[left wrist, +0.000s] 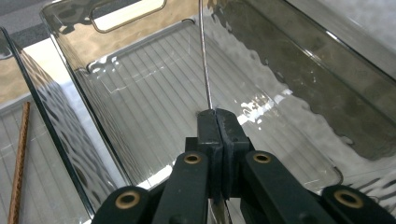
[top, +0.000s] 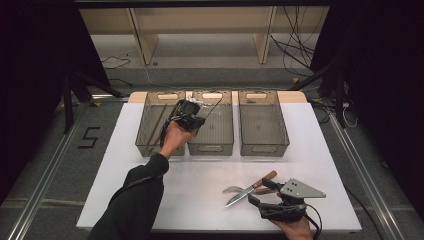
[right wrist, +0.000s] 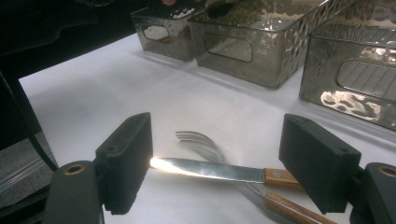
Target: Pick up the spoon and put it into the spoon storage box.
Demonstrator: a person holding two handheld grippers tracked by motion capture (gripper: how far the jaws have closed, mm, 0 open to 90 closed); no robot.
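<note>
The left gripper (top: 192,119) pinches a thin metal utensil handle (left wrist: 204,60) over the middle bin (top: 212,145). The right gripper (right wrist: 215,163) stands spread around a wooden-handled knife (right wrist: 210,169) lying across a fork (right wrist: 201,141).

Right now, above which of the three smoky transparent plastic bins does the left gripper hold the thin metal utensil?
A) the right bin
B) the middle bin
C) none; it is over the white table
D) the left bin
B: the left gripper, shut on the thin metal utensil, hangs above the middle bin.
</note>
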